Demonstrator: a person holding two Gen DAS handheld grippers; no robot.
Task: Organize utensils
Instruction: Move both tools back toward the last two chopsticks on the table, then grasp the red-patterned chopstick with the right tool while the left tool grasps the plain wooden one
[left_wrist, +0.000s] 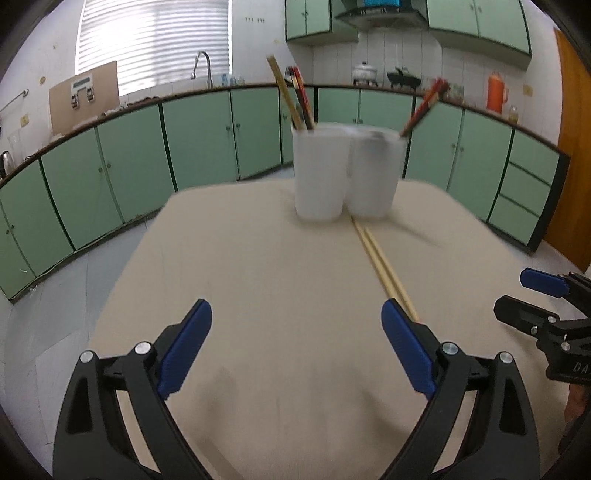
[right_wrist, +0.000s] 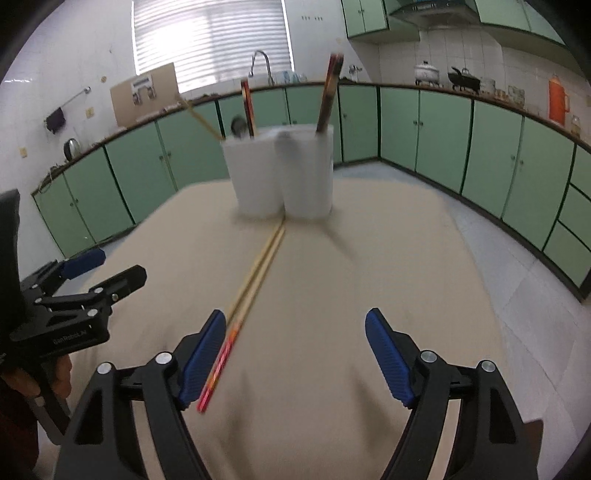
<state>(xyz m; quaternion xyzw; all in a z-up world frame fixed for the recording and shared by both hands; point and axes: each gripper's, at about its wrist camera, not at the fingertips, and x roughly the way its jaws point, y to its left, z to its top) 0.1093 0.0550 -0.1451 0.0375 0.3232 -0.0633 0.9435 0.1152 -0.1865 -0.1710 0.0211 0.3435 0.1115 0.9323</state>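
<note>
Surroundings: green cabinets (left_wrist: 199, 136) run across the upper half of both views; a window with blinds (left_wrist: 155, 37) sits at upper left, an orange flask (left_wrist: 495, 92) at upper right.
Work surface: beige table (left_wrist: 258, 266) fills the lower centre of both views.
Containers: two white cups (left_wrist: 319, 171) stand touching side by side at frame centre, blurred. Dark red and pale chopsticks (left_wrist: 295, 98) lean out of their tops.
Obstructions: the cups stand at the far end of the chopstick pair; nothing lies over the pair.
Left gripper (left_wrist: 296, 345): jaws spread wide, nothing between them. The right finger's tip overlaps the near end of the pair in the left wrist view; contact cannot be told.
Right gripper (right_wrist: 295, 358): jaws spread wide, nothing gripped. The pair's end lies just beside the left pad; contact cannot be told.
Task item: chopstick pair (right_wrist: 258, 269) lies flat on the table, centre frame.
Long axis: diagonal in both views, from the gap at the base of the cups toward the lower frame.
Ends: red patterned end (right_wrist: 216, 373) nearest the right wrist camera; pale plain end toward the cups.
</note>
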